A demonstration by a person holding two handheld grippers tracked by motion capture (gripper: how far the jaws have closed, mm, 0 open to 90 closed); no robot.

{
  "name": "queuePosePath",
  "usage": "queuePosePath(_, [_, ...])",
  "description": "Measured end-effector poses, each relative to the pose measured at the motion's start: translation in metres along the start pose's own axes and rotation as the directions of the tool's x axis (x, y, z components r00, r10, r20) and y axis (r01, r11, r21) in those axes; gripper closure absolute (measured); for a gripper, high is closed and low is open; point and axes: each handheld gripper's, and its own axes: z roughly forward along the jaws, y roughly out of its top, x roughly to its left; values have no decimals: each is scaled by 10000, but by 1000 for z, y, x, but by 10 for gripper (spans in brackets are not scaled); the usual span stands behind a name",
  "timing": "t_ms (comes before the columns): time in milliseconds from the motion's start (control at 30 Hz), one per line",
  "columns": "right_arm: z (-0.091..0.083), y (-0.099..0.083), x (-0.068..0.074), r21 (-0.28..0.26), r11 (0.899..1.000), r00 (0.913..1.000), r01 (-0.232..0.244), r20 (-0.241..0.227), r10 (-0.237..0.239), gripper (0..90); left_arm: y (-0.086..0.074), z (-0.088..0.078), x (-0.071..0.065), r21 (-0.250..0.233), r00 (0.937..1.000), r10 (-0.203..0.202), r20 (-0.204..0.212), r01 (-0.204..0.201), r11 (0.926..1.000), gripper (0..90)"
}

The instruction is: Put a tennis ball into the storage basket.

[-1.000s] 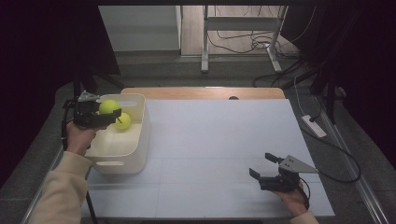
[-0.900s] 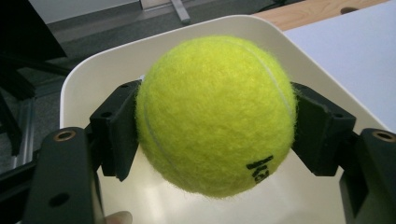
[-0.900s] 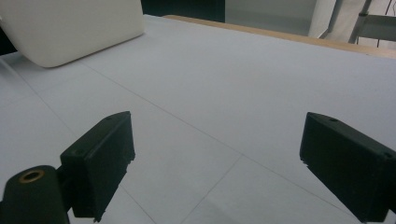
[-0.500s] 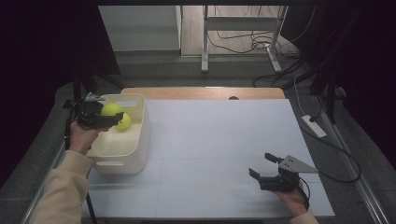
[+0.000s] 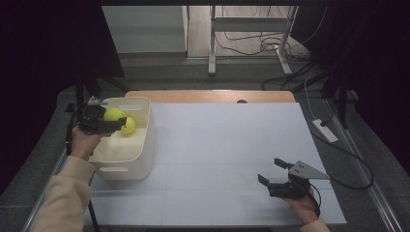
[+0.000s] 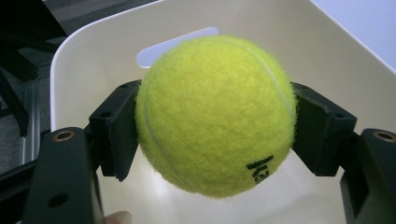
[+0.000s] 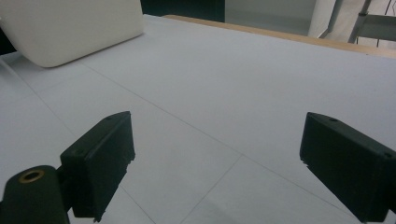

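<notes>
Pinching a tennis ball over the bin, left tool; right tool spread.

tennis ball | yellow-green, fuzzy | over cream bin | second ball perhaps inside

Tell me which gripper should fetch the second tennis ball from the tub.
Right. The left gripper is shut on a tennis ball above the tub; the right gripper is open and empty, though far from the second ball.
</notes>
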Motion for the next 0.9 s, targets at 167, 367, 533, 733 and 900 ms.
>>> queuePosePath(167, [0, 0, 0, -2, 10000, 10000, 0, 2, 0, 99, 0, -1, 0, -11, 10000, -11, -75, 11, 10000, 258])
queuePosePath(367, [0, 0, 0, 0, 10000, 10000, 8, 0, -8, 99, 0, -4, -2, -195, 9998, -43, -218, 39, 9998, 219])
queuePosePath(533, [0, 0, 0, -11, 10000, 10000, 11, 10, -11, 99, 2, -12, -3, -707, 9999, -166, -34, 163, 9974, 128])
queuePosePath(733, [-1, 0, 0, -34, 10000, 10000, 20, 18, -20, 99, 2, -20, -7, -1333, 9980, -96, 622, 178, 9909, 80])
queuePosePath(900, [-1, 0, -1, -23, 10000, 10000, -1, 28, 1, 99, 0, -28, -13, -1797, 9928, 118, 1191, 98, 9837, 73])
